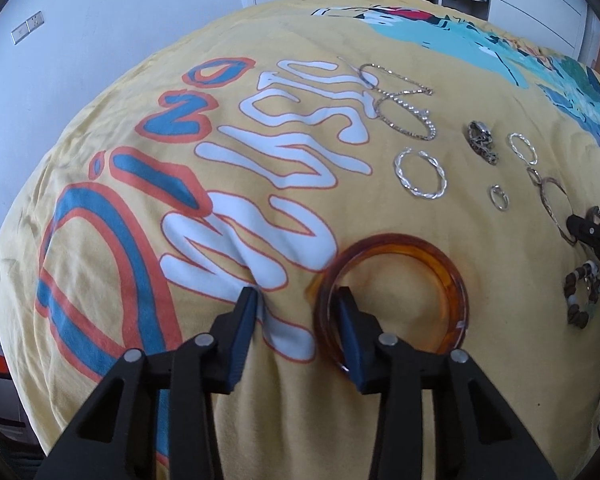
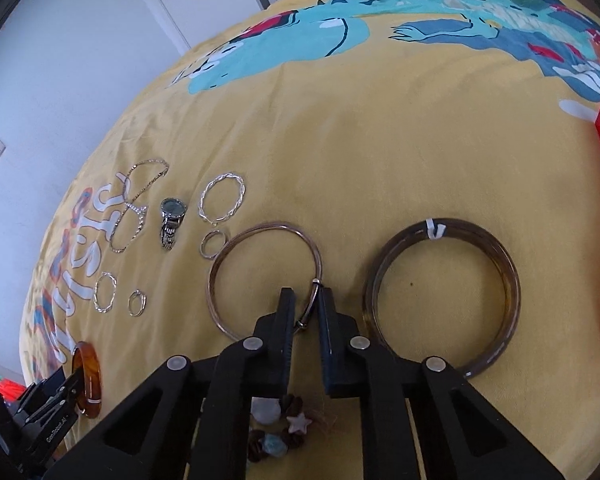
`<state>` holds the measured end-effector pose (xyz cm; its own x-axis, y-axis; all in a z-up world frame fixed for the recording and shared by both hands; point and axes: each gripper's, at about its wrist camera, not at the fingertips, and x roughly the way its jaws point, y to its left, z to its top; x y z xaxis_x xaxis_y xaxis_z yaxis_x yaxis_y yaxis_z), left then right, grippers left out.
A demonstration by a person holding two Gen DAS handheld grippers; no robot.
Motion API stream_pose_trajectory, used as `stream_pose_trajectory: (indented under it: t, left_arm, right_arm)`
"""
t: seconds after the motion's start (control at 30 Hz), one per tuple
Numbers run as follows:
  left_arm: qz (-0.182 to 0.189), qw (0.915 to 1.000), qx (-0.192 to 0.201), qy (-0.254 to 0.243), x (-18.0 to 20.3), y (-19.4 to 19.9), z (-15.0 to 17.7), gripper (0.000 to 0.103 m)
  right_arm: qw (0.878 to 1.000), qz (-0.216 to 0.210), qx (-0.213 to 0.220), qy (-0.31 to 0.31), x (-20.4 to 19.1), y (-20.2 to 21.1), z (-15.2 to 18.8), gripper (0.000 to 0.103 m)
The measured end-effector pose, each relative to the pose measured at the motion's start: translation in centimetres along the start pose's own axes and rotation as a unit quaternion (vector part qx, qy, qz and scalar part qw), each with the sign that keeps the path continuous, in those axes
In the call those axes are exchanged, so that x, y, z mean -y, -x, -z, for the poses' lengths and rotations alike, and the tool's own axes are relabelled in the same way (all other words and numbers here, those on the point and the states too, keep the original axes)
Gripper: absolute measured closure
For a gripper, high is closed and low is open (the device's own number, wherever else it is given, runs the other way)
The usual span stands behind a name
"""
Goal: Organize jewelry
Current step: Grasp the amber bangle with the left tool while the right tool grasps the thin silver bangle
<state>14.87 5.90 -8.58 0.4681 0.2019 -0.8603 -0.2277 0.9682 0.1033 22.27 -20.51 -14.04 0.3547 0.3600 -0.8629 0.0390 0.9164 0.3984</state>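
Jewelry lay spread on the yellow bedspread [image 2: 380, 152] near its front edge. The left tongs [image 1: 298, 300] stood half apart, straddling the wall of the amber bangle [image 1: 392, 296], one finger inside the ring, no squeeze evident. The right tongs [image 2: 306, 300] had narrowed almost shut on the thin metal bangle [image 2: 264, 276] at its clasp. The step looked like picking up both bangles; next the left needed to pinch fully, then each to lift clear of the neighbouring dark bangle [image 2: 442, 296] and hoops.
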Motion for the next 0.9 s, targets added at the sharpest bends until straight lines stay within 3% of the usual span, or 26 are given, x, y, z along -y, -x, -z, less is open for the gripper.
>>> stream_pose_trajectory:
  t: [0.17, 0.4, 0.47, 0.6, 0.9]
  left_arm:
    - [0.008, 1.0, 0.0, 0.003, -0.1, -0.2, -0.1, 0.072]
    - [0.046, 0.9985, -0.009, 0.029, -1.4, -0.6, -0.4, 0.076]
    - [0.048, 0.9983, -0.011, 0.033, -1.8, -0.3, -0.5, 0.088]
    - [0.057, 0.9975, -0.006, 0.041, -2.7, 0.9, -0.6, 0.092]
    - [0.053, 0.9979, 0.022, 0.029, -2.7, 4.1, -1.0, 0.092]
  right_arm:
    - [1.0, 0.011, -0.015, 0.019, -0.6, -1.0, -0.6, 0.09]
    - [0.996, 0.036, -0.032, 0.07, -1.8, -2.2, -1.2, 0.092]
    - [0.995, 0.045, -0.029, 0.087, -2.2, -2.2, -1.3, 0.094]
    - [0.989, 0.065, -0.002, 0.136, -4.0, -0.8, -1.4, 0.097]
    - [0.982, 0.05, 0.073, 0.167, -6.3, 5.9, -2.6, 0.097]
